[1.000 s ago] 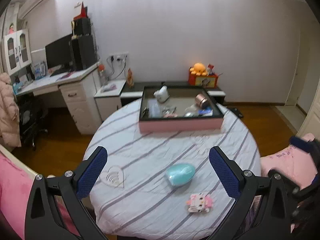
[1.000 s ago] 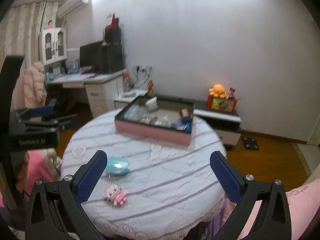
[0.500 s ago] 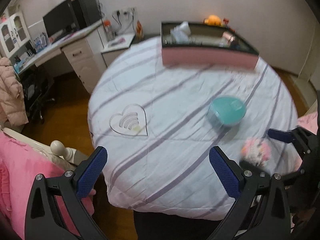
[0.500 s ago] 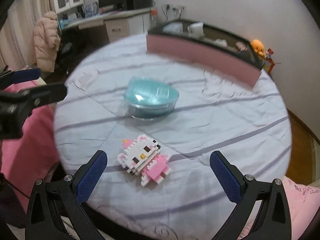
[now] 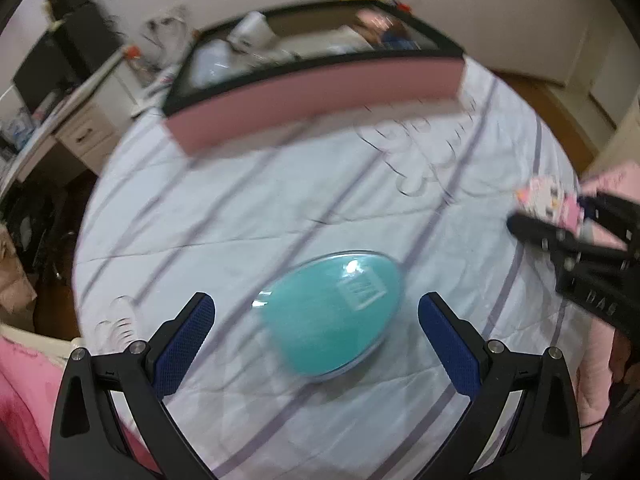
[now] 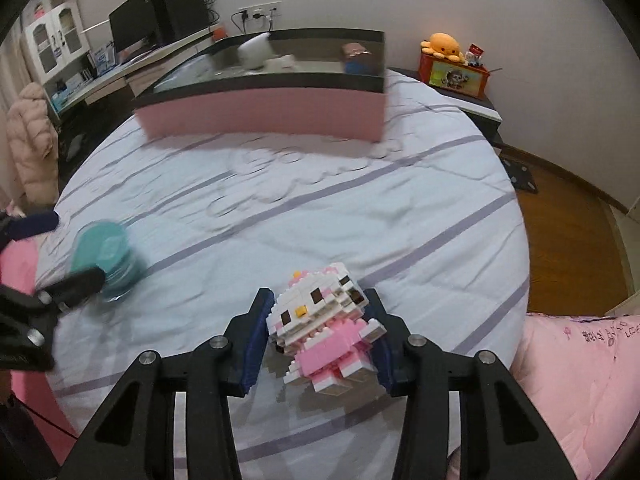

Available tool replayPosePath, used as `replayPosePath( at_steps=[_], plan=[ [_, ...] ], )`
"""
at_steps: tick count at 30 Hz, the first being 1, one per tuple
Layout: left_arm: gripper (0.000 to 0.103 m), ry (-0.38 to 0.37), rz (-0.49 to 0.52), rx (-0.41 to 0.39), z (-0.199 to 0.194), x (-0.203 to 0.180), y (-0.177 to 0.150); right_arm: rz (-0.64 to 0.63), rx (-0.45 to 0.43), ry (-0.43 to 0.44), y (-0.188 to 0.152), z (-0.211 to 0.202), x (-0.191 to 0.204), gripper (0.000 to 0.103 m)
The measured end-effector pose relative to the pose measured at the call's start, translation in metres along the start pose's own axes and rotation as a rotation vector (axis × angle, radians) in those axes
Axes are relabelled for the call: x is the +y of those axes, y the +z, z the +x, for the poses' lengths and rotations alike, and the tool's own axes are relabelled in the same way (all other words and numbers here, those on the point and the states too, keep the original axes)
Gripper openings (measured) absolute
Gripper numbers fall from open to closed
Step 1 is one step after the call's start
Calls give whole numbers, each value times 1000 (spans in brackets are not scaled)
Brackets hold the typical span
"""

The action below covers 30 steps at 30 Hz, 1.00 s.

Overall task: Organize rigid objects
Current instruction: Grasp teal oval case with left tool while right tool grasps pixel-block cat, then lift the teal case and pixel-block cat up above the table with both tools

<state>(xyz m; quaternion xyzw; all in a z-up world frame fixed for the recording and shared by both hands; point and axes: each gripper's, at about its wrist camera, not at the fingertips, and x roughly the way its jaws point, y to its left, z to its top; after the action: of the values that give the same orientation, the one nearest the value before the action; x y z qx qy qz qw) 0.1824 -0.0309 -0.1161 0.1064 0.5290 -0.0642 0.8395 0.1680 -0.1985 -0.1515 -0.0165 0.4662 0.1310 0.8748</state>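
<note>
A teal egg-shaped box [image 5: 332,312] lies on the round table with the striped white cloth [image 5: 240,208]. My left gripper [image 5: 316,320] is open, its blue pads on either side of the box and apart from it. My right gripper [image 6: 318,320] is shut on a pink and white brick cat figure [image 6: 320,320], just above the cloth. The figure and right gripper also show at the right edge of the left wrist view [image 5: 548,204]. The teal box shows in the right wrist view [image 6: 106,256] at the left.
A pink-sided, black-rimmed box [image 6: 264,108] with several items inside stands at the table's far side. A desk with a monitor [image 6: 132,32] is at the back left. An orange plush [image 6: 444,44] sits on a low cabinet. Pink bedding [image 6: 580,380] lies at the right.
My left gripper has swung down over the teal box. My right gripper has closed on the cat figure, which lay free on the cloth before.
</note>
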Motion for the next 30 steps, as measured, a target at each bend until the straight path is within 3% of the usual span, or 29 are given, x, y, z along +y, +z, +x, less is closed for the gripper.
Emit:
replayPosePath(
  at_steps=[2,5,16,24,30],
  plan=[
    [100,4,37,23,9,-8,0,-3,-4,17,6,2,-6,46],
    [70,-65,2,29,13,-2,-5,-9,-10,29,11,7,-7,46],
    [69,-38,-9,15,1,4,-6,7,-29,52,15,2,-3,46],
    [69,-21,-52,-89,-32,21,-11,7,-140,22,17,-48,13,46],
    [69,-9,-75,-217,-79,34,-15,-12,-241,-4,14,-95,32,46]
  ],
)
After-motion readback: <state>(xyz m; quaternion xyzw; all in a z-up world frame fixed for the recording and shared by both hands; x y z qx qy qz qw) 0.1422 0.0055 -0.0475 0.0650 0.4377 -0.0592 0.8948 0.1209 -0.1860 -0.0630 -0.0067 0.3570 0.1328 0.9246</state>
